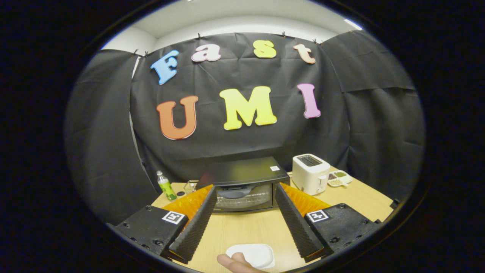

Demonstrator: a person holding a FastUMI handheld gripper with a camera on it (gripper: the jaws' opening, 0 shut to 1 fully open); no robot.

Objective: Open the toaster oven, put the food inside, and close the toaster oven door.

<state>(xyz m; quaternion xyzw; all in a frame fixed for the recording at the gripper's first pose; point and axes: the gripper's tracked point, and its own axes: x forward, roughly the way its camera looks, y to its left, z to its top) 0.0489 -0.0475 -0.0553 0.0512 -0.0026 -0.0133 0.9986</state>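
Gripper point(244, 191): fingers spread wide, holding nothing. Toaster oven point(243, 184): frame centre, door shut, just beyond the fingertips. Food point(242, 262) on white dish point(254, 253): bottom centre, near the fingers. Risk: fingers slipping off the door handle, jolting the oven backward.

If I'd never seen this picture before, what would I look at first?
Probably the black toaster oven, sitting door-shut on the wooden table straight ahead between the tool's wide-open fingers. Next, the white toaster just to its right, and the little green bottle off to its left. Close in, a fingertip touches a white dish.
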